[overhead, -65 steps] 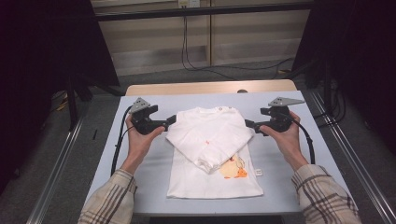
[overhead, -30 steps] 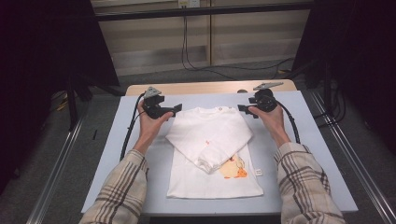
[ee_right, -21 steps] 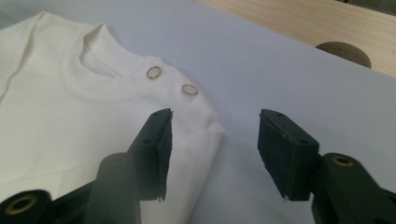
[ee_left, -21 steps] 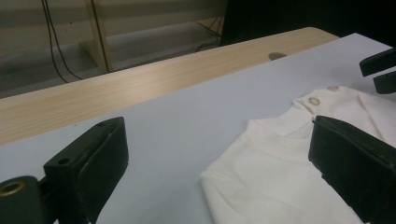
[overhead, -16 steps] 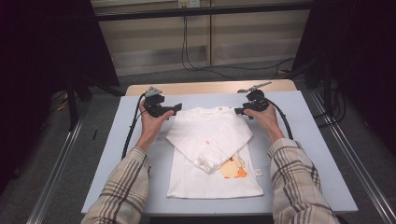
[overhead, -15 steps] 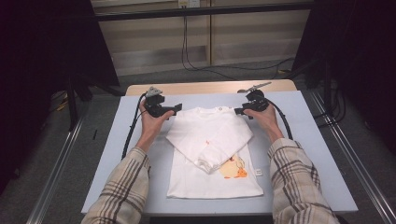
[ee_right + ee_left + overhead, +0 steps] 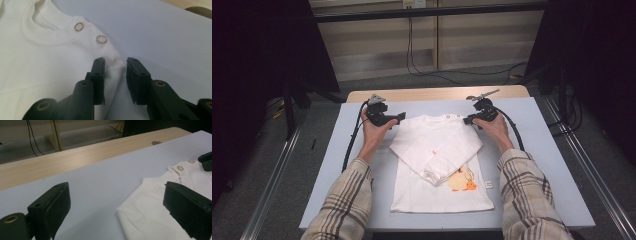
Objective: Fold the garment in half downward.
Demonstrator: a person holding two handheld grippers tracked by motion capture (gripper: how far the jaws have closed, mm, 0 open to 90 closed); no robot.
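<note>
Shirt: the white long-sleeved shirt [image 7: 439, 165] lies flat on the pale blue table [image 7: 322, 170] in front of you, collar at the far end, both sleeves folded across the chest, an orange print [image 7: 460, 181] near the hem.
Left gripper: your left gripper [image 7: 398, 118] sits at the shirt's far left shoulder; its jaws stand wide apart, one over bare table, the other over the shoulder cloth (nothing between them yet).
Right gripper: your right gripper [image 7: 115, 75] is at the far right shoulder, jaws narrowly parted with the shoulder's folded edge [image 7: 115, 65] between them; you cannot tell whether they pinch it.
Surroundings: a wooden strip [image 7: 437, 93] runs along the table's far edge, with shelving and hanging cables beyond.
Close views: the right gripper view shows two snap buttons [image 7: 101, 39] on the collar; the left gripper view shows the other gripper's tip [image 7: 206, 160] beyond the collar.
</note>
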